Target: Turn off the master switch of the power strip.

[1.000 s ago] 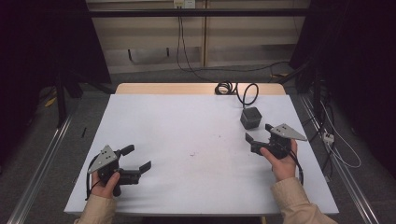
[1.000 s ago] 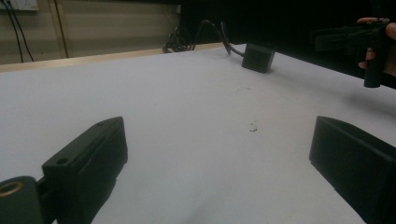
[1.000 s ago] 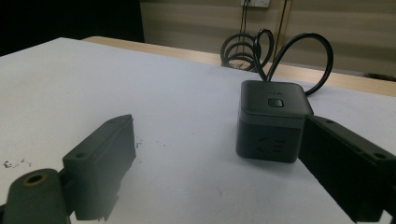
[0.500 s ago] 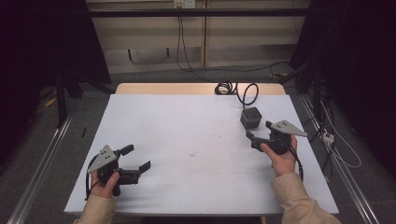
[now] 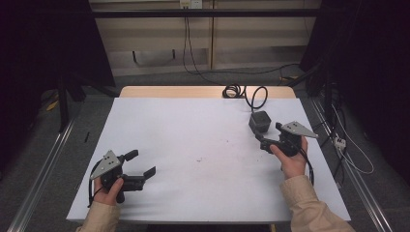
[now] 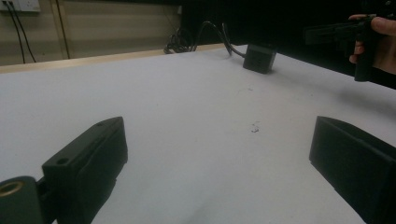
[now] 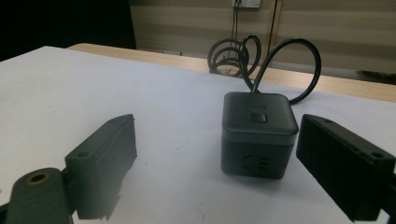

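A dark grey cube power socket (image 5: 260,121) stands at the white table's far right, and its black cable (image 5: 251,96) runs back to a coil (image 5: 234,90) at the far edge. My right gripper (image 5: 269,136) is open just in front of the cube, jaws pointing at it. In the right gripper view the cube (image 7: 258,133) stands a little ahead of the open right gripper (image 7: 215,154), close to the right-hand jaw, untouched. My left gripper (image 5: 141,163) is open near the front left corner with nothing between its jaws. From the left gripper view (image 6: 219,154), the cube (image 6: 259,58) is far off.
The white table (image 5: 193,145) has a wooden strip along its far edge. A few small dark specks (image 5: 198,159) mark its middle. Metal rails run along the floor on both sides, with cables and a plug strip (image 5: 338,142) on the floor at the right.
My right gripper has moved forward, away from the person and closer to the cube. The left gripper has hardly moved.
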The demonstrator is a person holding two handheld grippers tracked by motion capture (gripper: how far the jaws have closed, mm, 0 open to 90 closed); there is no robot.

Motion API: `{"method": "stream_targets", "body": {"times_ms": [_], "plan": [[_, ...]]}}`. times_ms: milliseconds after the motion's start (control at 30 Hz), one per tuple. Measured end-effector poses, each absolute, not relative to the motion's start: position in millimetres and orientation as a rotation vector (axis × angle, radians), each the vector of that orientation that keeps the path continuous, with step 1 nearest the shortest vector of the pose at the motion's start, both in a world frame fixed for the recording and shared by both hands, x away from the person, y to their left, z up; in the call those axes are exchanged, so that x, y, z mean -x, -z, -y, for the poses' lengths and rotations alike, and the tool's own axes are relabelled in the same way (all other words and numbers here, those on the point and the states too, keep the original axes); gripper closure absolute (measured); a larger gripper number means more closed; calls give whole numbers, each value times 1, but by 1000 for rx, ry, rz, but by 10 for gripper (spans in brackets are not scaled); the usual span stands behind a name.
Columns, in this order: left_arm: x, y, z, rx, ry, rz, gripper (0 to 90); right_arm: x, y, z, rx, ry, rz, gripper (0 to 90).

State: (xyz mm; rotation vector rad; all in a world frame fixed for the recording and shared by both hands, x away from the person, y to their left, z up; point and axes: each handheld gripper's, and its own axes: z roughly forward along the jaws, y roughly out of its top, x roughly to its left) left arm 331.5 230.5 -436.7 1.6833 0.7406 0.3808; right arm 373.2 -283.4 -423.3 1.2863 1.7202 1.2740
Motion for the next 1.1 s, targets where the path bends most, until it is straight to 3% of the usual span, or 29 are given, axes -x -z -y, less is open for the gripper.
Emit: {"method": "stream_targets", "body": {"times_ms": [1100], "plan": [[-332, 437, -231, -1683, -379, -739, 42, -392, 418, 284, -1286, -1240, -1714, 130]]}}
